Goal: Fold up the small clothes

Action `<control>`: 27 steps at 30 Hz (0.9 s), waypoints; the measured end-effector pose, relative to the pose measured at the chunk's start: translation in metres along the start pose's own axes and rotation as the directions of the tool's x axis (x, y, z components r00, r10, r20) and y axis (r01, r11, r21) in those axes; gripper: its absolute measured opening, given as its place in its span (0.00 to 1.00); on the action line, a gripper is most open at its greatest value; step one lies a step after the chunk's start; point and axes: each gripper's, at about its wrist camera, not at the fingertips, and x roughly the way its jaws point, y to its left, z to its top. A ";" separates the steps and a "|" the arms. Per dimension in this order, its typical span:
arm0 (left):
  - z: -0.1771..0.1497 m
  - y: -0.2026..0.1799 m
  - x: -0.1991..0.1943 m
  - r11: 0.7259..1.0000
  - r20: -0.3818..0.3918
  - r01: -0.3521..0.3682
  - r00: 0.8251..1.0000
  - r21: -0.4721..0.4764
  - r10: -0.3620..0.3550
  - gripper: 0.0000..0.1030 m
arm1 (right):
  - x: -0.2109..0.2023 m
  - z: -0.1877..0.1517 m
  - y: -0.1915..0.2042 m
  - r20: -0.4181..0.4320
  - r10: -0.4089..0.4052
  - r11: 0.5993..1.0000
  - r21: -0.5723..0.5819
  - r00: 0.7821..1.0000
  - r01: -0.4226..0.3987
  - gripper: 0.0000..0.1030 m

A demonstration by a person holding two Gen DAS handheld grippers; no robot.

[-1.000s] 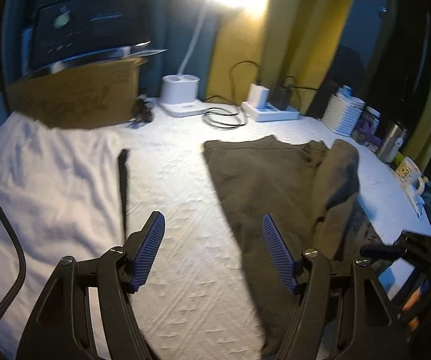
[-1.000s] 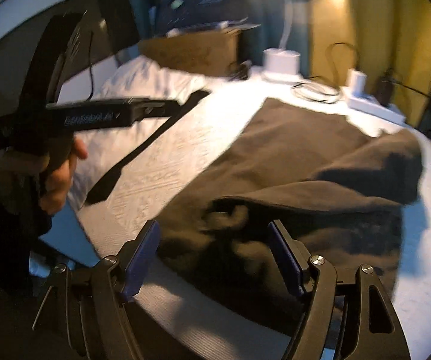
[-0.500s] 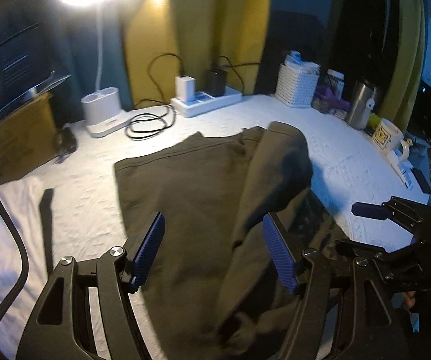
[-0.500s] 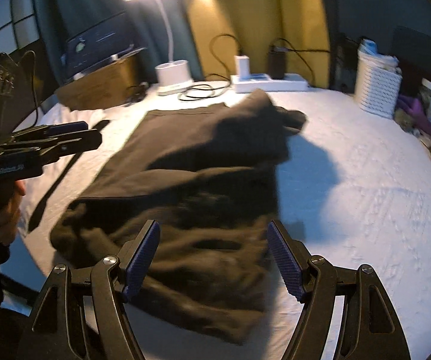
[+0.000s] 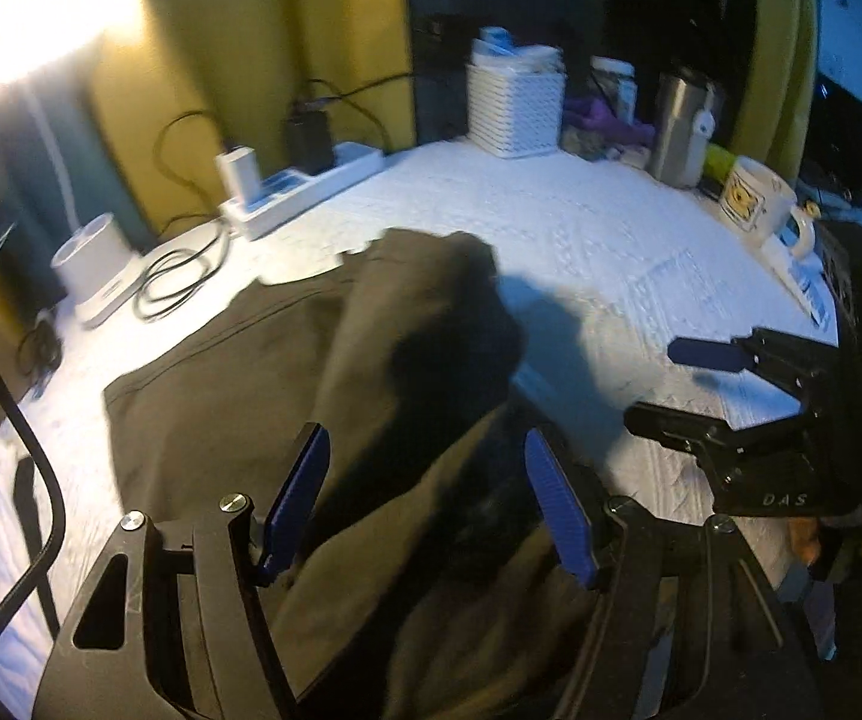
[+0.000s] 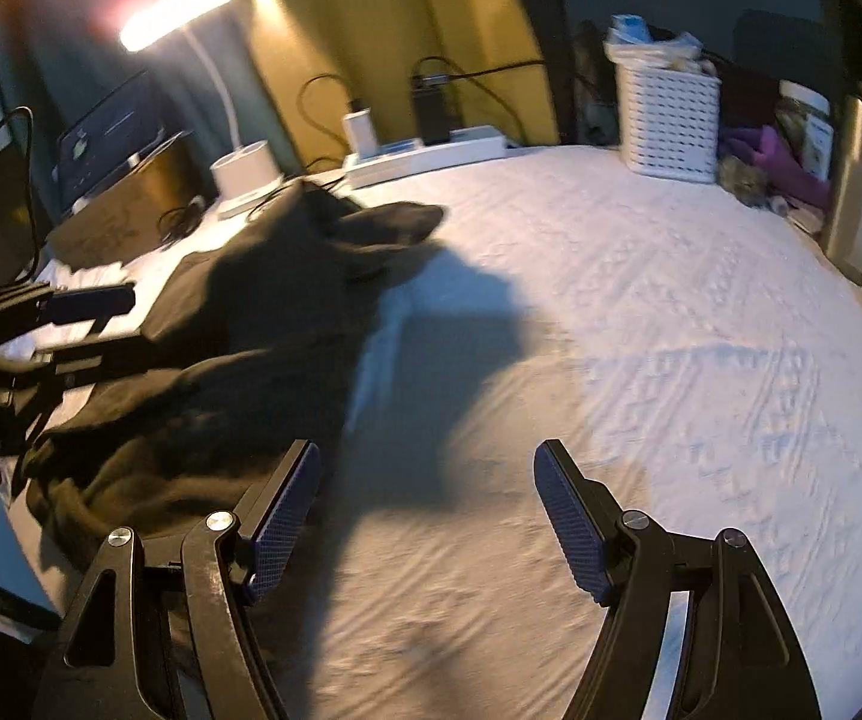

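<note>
Both our jaws stand spread and empty: the left gripper (image 5: 425,504) hovers over the garment (image 5: 239,396), the right gripper (image 6: 425,516) over bare sheet (image 6: 640,324) at lower centre. We judge folding barely begun, since the garment lies rumpled at left, one flap thrown over, the rest unfolded.

- I see a white textured tabletop (image 6: 640,360) under everything.
- A white slotted basket (image 5: 514,105) stands at the back, with a steel tumbler (image 5: 684,132) and a cream mug (image 5: 757,204) to its right.
- A power strip (image 5: 305,195) and a lit desk lamp (image 6: 233,120) sit far left.
</note>
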 end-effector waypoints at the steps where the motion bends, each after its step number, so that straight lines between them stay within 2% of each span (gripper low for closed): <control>1: 0.003 -0.005 0.004 1.000 -0.008 -0.003 1.000 0.012 0.003 0.66 | 0.001 0.001 -0.006 0.005 0.003 1.000 0.008 1.000 -0.003 0.73; 5: 0.012 -0.021 0.025 0.998 -0.052 -0.024 0.998 0.053 0.027 0.66 | 0.003 0.002 -0.024 0.019 0.016 0.999 0.028 1.000 -0.016 0.73; 8: 0.016 -0.030 0.040 0.993 -0.076 -0.070 0.994 0.095 0.077 0.66 | 0.005 0.005 -0.038 0.026 0.032 0.998 0.049 0.999 -0.033 0.73; 11: 0.018 -0.036 0.054 0.976 -0.084 -0.156 0.982 0.155 0.170 0.66 | 0.006 0.006 -0.051 0.027 0.052 0.996 0.072 0.998 -0.054 0.73; 14: 0.015 -0.034 0.062 0.964 -0.087 -0.194 0.973 0.184 0.213 0.66 | 0.007 0.007 -0.062 0.023 0.084 0.991 0.107 0.996 -0.086 0.73; 16: 0.013 -0.032 0.062 0.960 -0.081 -0.195 0.973 0.201 0.214 0.65 | 0.009 0.008 -0.066 0.017 0.097 0.988 0.120 0.995 -0.098 0.73; 17: 0.012 -0.031 0.061 0.959 -0.068 -0.192 0.975 0.208 0.210 0.59 | 0.010 0.008 -0.067 0.012 0.101 0.987 0.123 0.995 -0.102 0.73; 18: 0.011 -0.030 0.060 0.958 -0.064 -0.193 0.975 0.213 0.211 0.47 | 0.010 0.009 -0.067 0.011 0.104 0.987 0.122 0.994 -0.105 0.73; 21: 0.010 -0.019 0.058 0.969 -0.066 -0.166 0.981 0.183 0.181 0.28 | 0.014 0.013 -0.061 0.004 0.102 0.989 0.103 0.995 -0.102 0.73; 26: 0.009 0.000 0.040 0.986 -0.022 -0.129 0.991 0.106 0.132 0.11 | 0.020 0.019 -0.050 -0.011 0.087 0.994 0.073 0.996 -0.086 0.73; 27: 0.008 0.003 0.036 0.989 -0.013 -0.120 0.992 0.090 0.122 0.10 | 0.022 0.019 -0.045 -0.017 0.083 0.994 0.069 0.996 -0.082 0.73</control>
